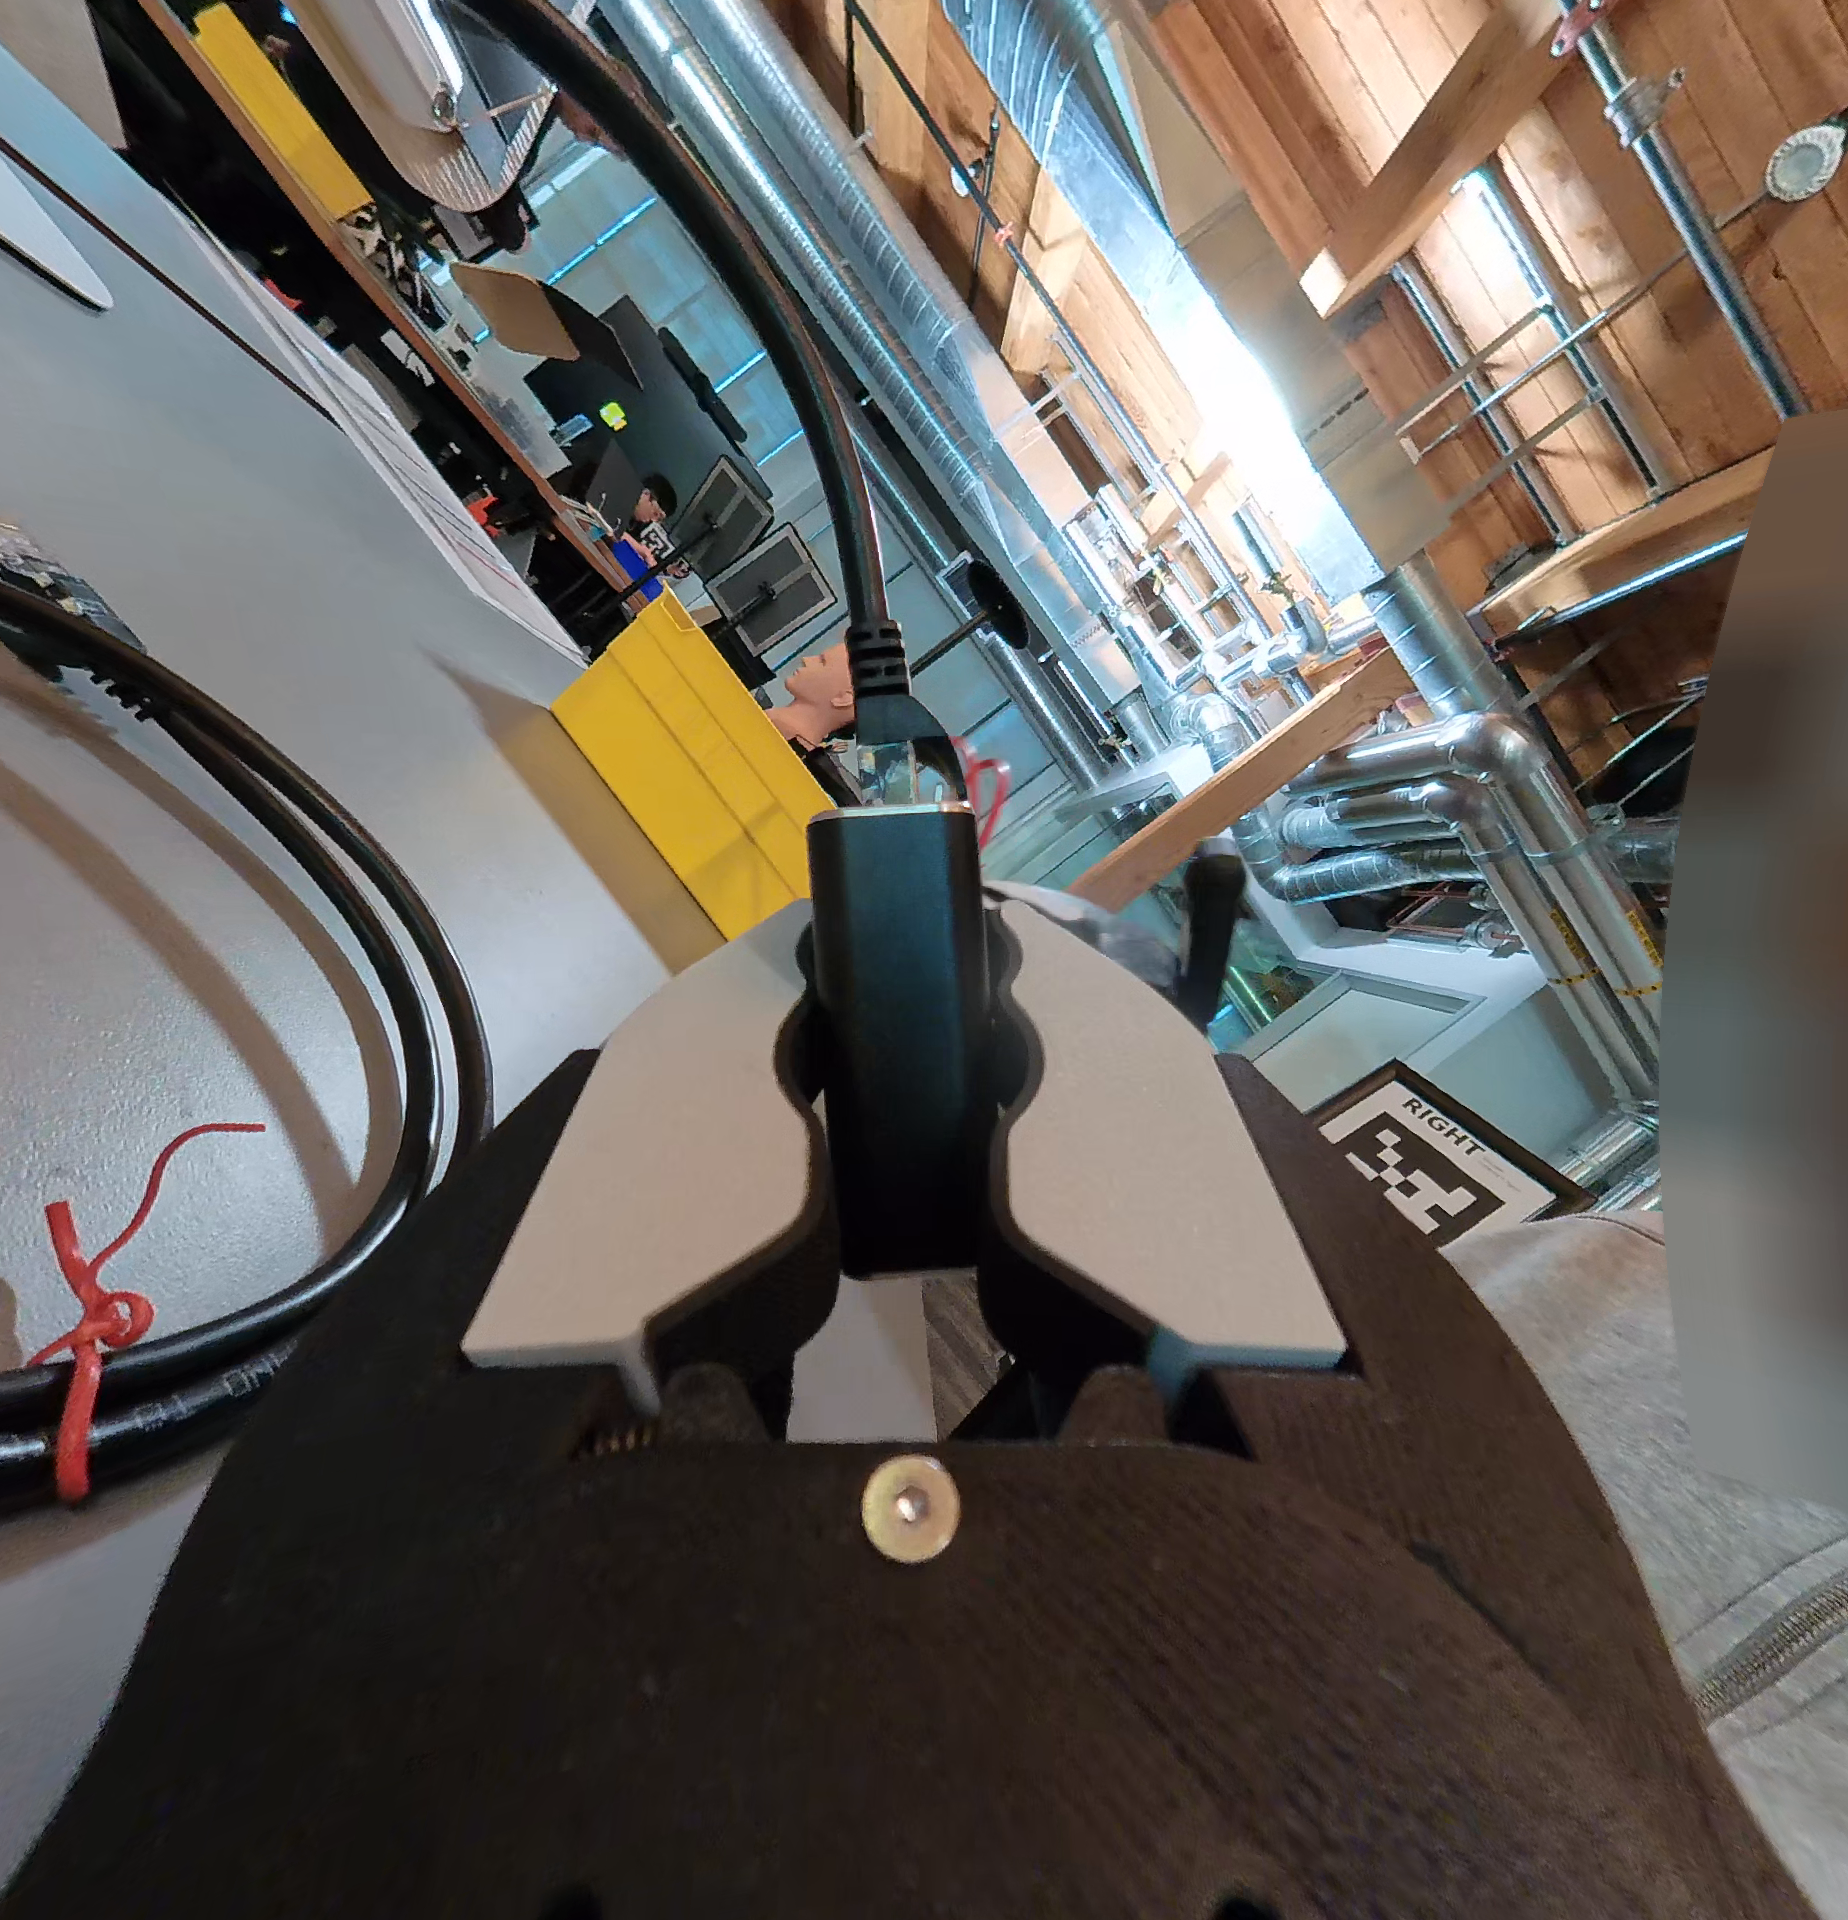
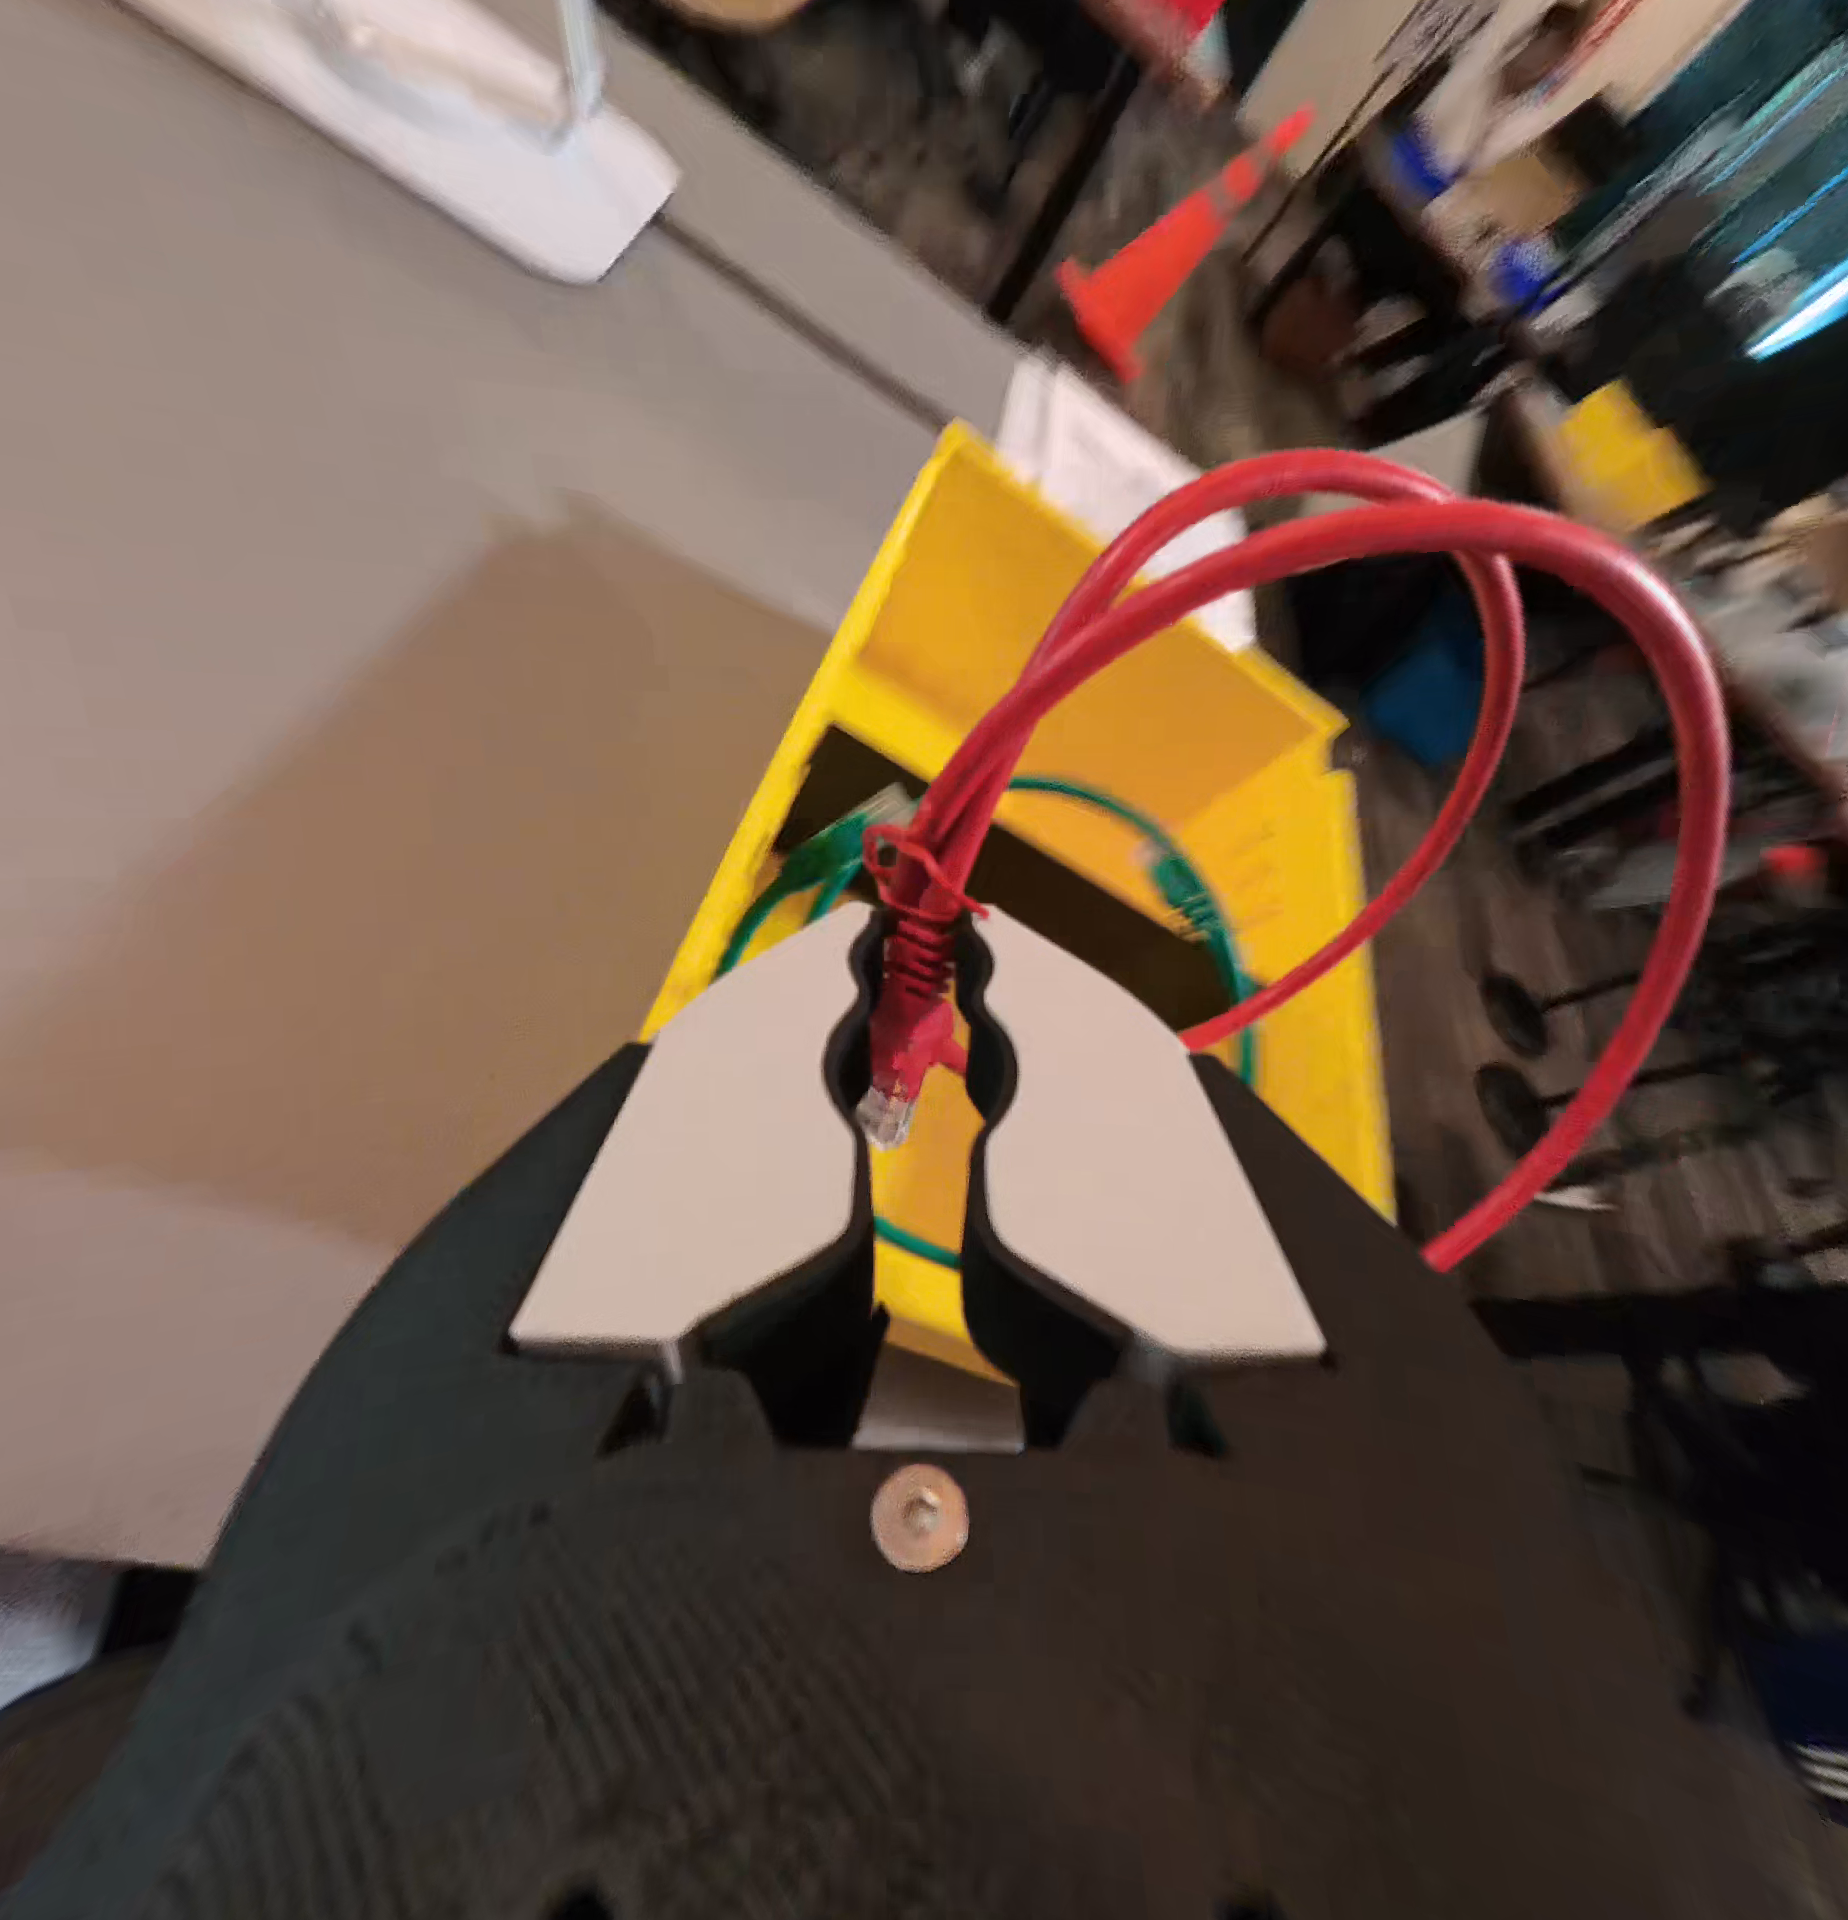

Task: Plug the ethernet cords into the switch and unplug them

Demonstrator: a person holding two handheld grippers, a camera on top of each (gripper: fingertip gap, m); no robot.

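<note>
The black switch [image 1: 892,1039] sits clamped upright in the left gripper [image 1: 899,1049], a black ethernet cord [image 1: 847,499] plugged into its top port. The right gripper [image 2: 915,1029] pinches the red ethernet cord [image 2: 1315,623] at its connector, above a yellow bin [image 2: 1107,675] holding a green cord [image 2: 1190,894].

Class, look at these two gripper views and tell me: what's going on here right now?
A person works two handheld grippers. The left gripper is clamped on a black switch, held upright, with a black cord plugged into its top. The right gripper pinches the red ethernet cord by its connector, above a yellow bin holding a green cord. Another black cord lies on the table.
</note>
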